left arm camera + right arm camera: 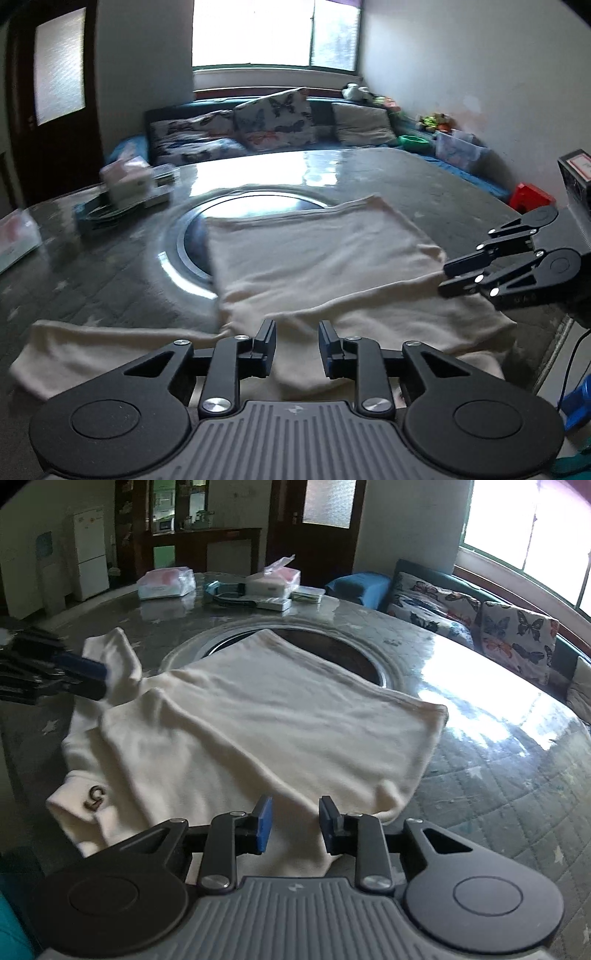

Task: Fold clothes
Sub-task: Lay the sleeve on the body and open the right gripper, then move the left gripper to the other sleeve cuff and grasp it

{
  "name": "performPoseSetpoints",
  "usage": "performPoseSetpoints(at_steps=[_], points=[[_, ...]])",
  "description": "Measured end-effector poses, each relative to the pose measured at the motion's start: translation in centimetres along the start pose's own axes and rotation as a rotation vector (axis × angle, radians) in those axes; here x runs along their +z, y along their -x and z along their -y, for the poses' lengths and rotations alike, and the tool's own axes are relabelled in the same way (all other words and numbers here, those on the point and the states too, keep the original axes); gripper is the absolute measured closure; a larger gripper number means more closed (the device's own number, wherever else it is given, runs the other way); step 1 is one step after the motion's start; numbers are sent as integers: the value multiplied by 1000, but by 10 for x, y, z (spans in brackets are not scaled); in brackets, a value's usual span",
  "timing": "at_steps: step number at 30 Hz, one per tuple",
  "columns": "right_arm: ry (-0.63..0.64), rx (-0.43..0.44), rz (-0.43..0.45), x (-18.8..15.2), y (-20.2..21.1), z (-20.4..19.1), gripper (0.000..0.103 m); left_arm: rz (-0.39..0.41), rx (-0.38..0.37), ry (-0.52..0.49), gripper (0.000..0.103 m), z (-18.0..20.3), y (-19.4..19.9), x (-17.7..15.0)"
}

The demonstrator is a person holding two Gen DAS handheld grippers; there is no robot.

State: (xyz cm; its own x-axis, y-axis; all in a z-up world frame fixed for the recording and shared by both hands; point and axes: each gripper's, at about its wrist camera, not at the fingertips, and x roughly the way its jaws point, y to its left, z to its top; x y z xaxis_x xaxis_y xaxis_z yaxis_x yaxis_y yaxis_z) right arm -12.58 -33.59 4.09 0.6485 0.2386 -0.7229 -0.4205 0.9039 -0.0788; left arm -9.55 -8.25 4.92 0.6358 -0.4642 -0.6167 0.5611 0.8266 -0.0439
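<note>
Round table (424, 173): glass-topped, quilted cover beneath. Cream garment (258, 720): spread flat on near part of table, partly over central disc (258, 203). Left gripper (297, 345): jaws apart above near hem. Right gripper (295, 823): jaws apart over garment edge.

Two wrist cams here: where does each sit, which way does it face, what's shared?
Left wrist: behind the open left tool, facing the window and sofa; right tool enters at right.
Right wrist: behind the open right tool, facing the door and fridge; left tool at left.
Shared: cream garment, round table.
</note>
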Motion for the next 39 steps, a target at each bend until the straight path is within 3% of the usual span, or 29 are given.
performPoseSetpoints(at_steps=[8, 14, 19, 26, 35, 39], points=[[12, 56, -14, -8, 2, -22, 77, -61, -6, -53, 72, 14, -32, -13], [59, 107, -15, -2, -6, -43, 77, -36, 15, -30, 58, 4, -17, -19], [86, 158, -7, 13, -18, -58, 77, -17, 63, 41, 56, -14, -5, -22], [120, 205, 4, 29, -36, -77, 76, 3, 204, 178, 49, -58, 9, -31], [122, 220, 20, 40, -47, -84, 74, 8, 532, 389, 45, -134, 26, -45], [115, 215, 29, 43, -50, -85, 70, -9, 641, 456, 45, -163, 24, -49]])
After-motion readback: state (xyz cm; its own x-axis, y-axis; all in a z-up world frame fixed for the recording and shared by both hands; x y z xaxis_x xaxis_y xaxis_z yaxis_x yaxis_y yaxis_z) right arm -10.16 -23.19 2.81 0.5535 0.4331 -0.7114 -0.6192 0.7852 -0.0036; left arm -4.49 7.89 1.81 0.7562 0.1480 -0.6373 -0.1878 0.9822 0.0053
